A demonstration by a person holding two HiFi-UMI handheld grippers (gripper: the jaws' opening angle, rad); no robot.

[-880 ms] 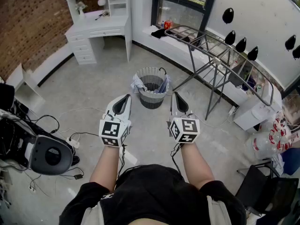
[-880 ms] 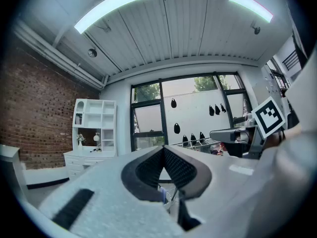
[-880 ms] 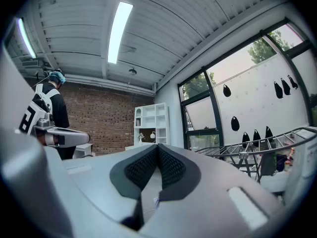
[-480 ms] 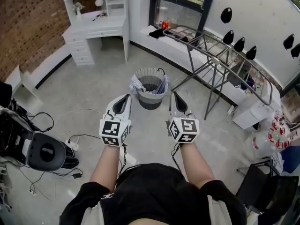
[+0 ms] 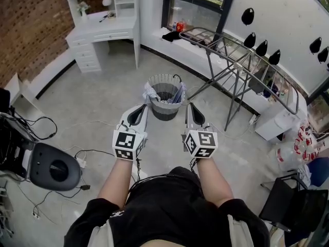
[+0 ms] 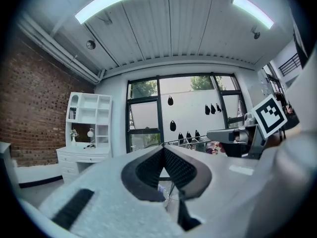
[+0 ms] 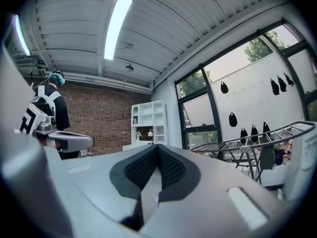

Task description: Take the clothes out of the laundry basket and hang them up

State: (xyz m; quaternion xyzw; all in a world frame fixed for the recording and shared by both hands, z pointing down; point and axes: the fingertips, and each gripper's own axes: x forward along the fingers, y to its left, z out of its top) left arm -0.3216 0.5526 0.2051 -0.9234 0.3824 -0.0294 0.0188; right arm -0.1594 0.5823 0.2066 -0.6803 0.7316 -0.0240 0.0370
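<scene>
A grey laundry basket [image 5: 165,98] stands on the floor ahead of me, with white and blue clothes [image 5: 176,94] hanging over its rim. A metal drying rack [image 5: 241,60] stands to its right by the window. My left gripper [image 5: 140,108] and right gripper [image 5: 191,107] are held level side by side, just short of the basket. Both are shut with nothing between the jaws. In the left gripper view the left gripper [image 6: 162,148] has its pads pressed together. The right gripper [image 7: 156,148] looks the same in its own view, with the rack [image 7: 257,138] to the right.
A white desk with shelves [image 5: 105,30] stands at the back left. A black chair [image 5: 51,166] and cables [image 5: 90,153] lie at the left on the floor. A white cabinet [image 5: 277,122] and bags [image 5: 306,145] sit at the right. Another person [image 7: 52,103] stands behind, seen in the right gripper view.
The view has shifted slightly forward towards the basket. Both grippers stay shut and side by side; the left one has edged a little to the right.
</scene>
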